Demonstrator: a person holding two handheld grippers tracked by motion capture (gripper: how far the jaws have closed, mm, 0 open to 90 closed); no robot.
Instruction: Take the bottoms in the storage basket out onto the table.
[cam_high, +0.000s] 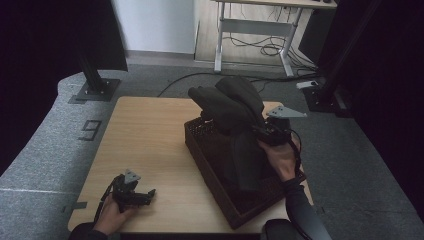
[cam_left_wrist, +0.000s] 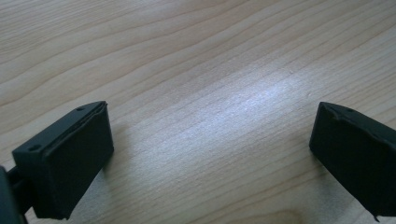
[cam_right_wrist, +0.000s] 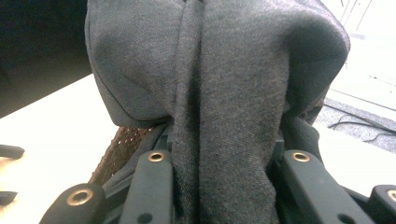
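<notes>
A dark grey garment (cam_high: 235, 110) is bunched up above a dark woven basket (cam_high: 210, 165) on the right half of the wooden table (cam_high: 150, 135); one end hangs down into the basket. My right gripper (cam_high: 267, 134) is shut on the garment, lifted over the basket. In the right gripper view the grey cloth (cam_right_wrist: 224, 93) is squeezed between the two jaws and drapes over them, hiding the fingertips. My left gripper (cam_high: 150, 194) rests near the table's front left corner, open. In the left gripper view its pads (cam_left_wrist: 74, 154) stand wide apart over bare wood (cam_left_wrist: 210, 93).
The basket's rim (cam_right_wrist: 116, 151) shows brown below the cloth. A black stand base (cam_high: 95, 90) sits on the floor beyond the table's far left corner, another (cam_high: 325, 97) at the far right. A white desk frame (cam_high: 255, 30) and cables lie behind.
</notes>
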